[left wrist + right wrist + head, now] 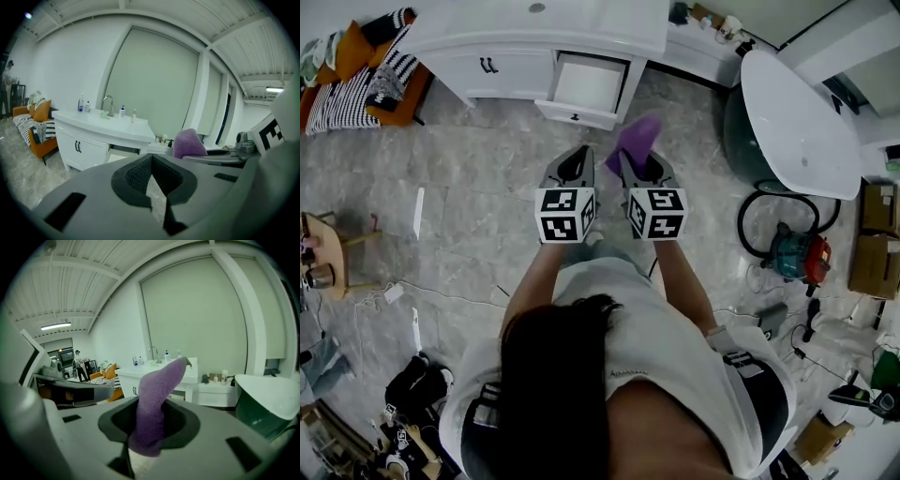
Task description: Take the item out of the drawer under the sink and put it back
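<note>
**Drawer lying ahead of the loaded jaws**

The right gripper [641, 165] is clenching its jaws on the fuzzy purple cloth [157, 390], which is poking forward beyond them. The open white vanity drawer [577, 114] is waiting ahead, slightly left. The left gripper [151, 161] is apparently keeping its jaws together, empty.

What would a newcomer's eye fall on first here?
A purple cloth sticks up from the right gripper, shut on it, in the middle of the head view. Beyond it, one drawer stands open in the white vanity, and a white bathtub lies at the right.
</note>
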The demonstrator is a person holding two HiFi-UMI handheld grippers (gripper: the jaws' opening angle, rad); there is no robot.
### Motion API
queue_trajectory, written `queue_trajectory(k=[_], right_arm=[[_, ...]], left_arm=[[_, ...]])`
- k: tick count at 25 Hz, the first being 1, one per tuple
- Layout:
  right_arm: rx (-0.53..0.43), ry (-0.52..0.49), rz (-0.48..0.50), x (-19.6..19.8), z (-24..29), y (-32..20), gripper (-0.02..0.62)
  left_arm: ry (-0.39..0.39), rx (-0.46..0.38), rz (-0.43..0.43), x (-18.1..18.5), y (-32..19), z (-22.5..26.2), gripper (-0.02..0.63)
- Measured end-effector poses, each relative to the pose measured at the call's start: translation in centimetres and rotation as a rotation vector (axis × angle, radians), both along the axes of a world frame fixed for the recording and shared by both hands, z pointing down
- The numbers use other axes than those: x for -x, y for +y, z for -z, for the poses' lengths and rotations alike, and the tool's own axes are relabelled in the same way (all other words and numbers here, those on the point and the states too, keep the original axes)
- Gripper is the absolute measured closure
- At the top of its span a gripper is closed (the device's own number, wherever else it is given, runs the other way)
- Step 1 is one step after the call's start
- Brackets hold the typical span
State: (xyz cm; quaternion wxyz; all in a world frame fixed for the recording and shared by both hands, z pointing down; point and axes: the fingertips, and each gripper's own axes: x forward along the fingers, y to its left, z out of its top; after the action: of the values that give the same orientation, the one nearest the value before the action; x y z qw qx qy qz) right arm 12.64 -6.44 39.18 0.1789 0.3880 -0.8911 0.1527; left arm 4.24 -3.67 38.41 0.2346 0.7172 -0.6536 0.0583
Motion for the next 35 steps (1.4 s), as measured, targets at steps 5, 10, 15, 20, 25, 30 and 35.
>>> queue_trajectory(k=[5,10,15,20,25,30,35], right_arm=[[0.016,-0.005,-0.024,-0.3,-0.9,-1.0,0.469],[0.026,-0.003,-0.059,-1.1,-1.7,-2.8,0.469],[0.015,0.002,-0.091,0.0,-2.2,-6.5,0.469],[0.010,0.004,-0.088,3.0,-1.9,-10.4,0.469],[0.057,0.013,-0.100,6.0,-3.4,-13.8,0.469],[0.111,0.026,-0.112,9.5,-5.4,-16.8,0.469],[0.147,0.038,-0.118,11.7,-6.9,-19.7,0.470]], left_arm=[[0.001,0.031,0.005,0.4,-1.4,-1.8,0.603],[-0.011,0.015,-0.022,0.2,-3.9,-1.9,0.603],[-0.030,0.003,-0.046,1.5,-7.3,-2.3,0.603],[-0.023,0.010,-0.042,4.1,-11.0,-2.7,0.603],[-0.025,0.035,-0.053,6.9,-14.4,-3.5,0.603],[-0.006,0.084,-0.054,10.5,-17.5,-5.3,0.603],[-0.002,0.119,-0.067,12.5,-20.2,-6.7,0.603]])
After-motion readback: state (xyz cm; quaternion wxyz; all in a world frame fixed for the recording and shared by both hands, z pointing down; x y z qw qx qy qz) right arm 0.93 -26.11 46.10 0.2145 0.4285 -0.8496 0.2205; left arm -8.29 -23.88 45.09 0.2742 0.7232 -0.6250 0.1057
